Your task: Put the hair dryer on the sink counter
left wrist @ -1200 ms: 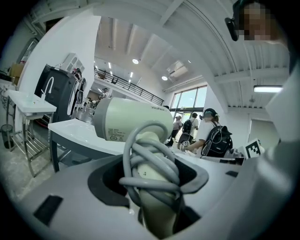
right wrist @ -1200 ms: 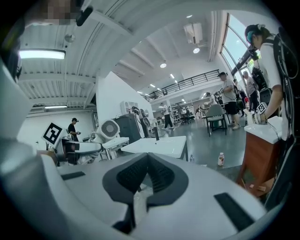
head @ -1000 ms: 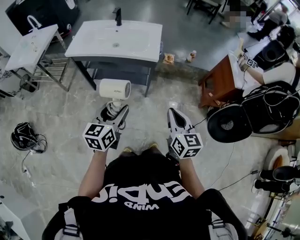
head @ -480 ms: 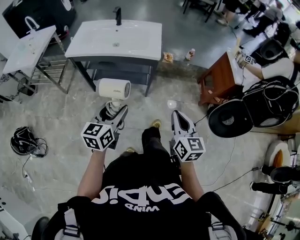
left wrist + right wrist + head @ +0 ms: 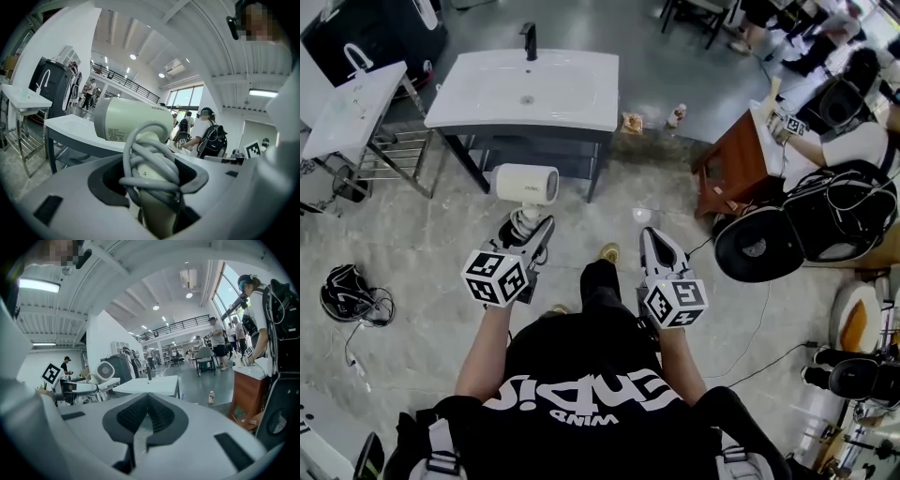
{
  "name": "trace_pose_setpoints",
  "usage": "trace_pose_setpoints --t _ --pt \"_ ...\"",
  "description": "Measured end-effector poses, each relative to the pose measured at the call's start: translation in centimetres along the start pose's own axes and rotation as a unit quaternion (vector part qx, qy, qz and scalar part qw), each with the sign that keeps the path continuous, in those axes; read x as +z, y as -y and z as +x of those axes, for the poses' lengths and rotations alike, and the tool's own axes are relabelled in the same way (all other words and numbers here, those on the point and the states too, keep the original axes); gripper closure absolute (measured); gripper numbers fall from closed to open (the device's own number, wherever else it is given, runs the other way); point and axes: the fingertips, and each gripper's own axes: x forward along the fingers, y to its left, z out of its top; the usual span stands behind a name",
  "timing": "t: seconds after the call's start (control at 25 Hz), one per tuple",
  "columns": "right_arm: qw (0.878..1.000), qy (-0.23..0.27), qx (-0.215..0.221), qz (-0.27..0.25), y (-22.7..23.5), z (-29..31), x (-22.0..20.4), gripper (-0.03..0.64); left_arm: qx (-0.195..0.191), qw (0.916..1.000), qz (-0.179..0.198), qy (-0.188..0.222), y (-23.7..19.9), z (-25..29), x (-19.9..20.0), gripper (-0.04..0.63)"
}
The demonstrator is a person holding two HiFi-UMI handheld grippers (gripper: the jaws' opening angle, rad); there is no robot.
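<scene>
Wide — left gripper [image 5: 532, 225] jaws on hair dryer [image 5: 525, 184]

Cream hair dryer held upright, just short of the white sink table.
The hair dryer [image 5: 526, 183] stood handle-down in the left tool [image 5: 531, 225], whose jaws clamped the handle, with the grey cord [image 5: 152, 161] wound round it. Its barrel lay level and pointed sideways, a printed label on its side. It hung over the floor just in front of the table [image 5: 591, 84], a white top with a sunken basin, and did not touch it.
</scene>
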Motion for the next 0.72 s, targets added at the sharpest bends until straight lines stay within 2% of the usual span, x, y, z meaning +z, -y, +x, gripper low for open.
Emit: trace_pose_setpoints --t 0.44,0.72 --pt "1.0 0.003 0.002 0.011 2.2 4.3 1.1 0.598 -0.007 0.9999 -0.001 -0.01 -1.3 4.1 1.2 0.319" --pt "1.0 0.0 0.003 0.012 4.1 6.8 1.9 0.598 -0.005 0.9998 -0.017 -0.012 -2.3 6.7 2.1 0.319"
